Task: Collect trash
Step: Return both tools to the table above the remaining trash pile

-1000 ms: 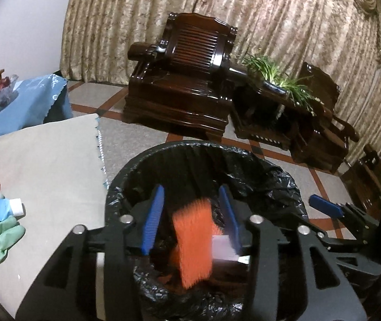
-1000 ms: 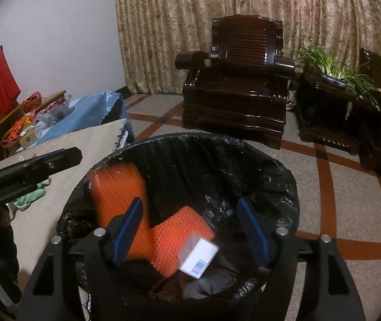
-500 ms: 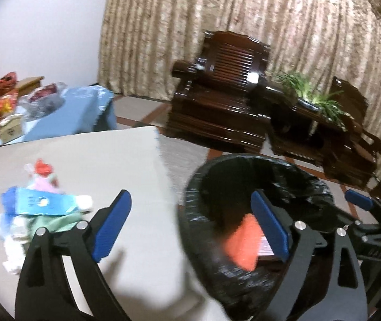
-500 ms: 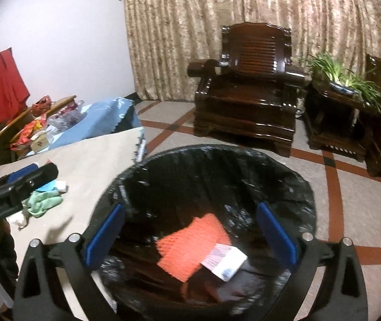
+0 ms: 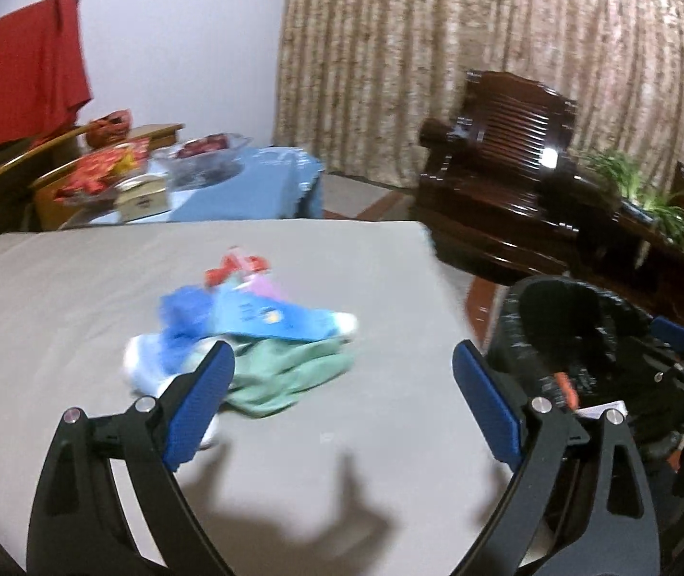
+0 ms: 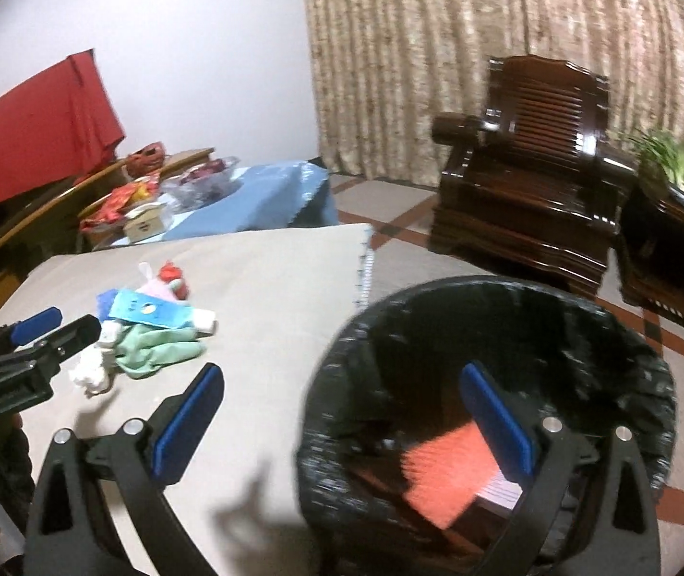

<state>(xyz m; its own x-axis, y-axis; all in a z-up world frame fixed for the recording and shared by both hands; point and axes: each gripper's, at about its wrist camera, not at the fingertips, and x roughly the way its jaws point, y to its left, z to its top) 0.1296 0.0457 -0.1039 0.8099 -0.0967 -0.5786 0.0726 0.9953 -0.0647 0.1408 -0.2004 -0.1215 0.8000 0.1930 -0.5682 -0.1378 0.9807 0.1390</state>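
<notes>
Motion blur smears the trash pile [image 5: 250, 336] on the surface [image 5: 78, 288], so the print on its blue tube [image 5: 274, 319] cannot be read. The left tool [image 5: 342, 384] hides the pile's near edge. The right tool [image 6: 342, 413] covers part of the orange mesh [image 6: 442, 475] inside the bin [image 6: 438, 297], whose near rim is cut off by the frame.

trash pile [image 5: 250, 336] on table [image 5: 78, 288] | bin [image 6: 486, 384] right of table
</notes>
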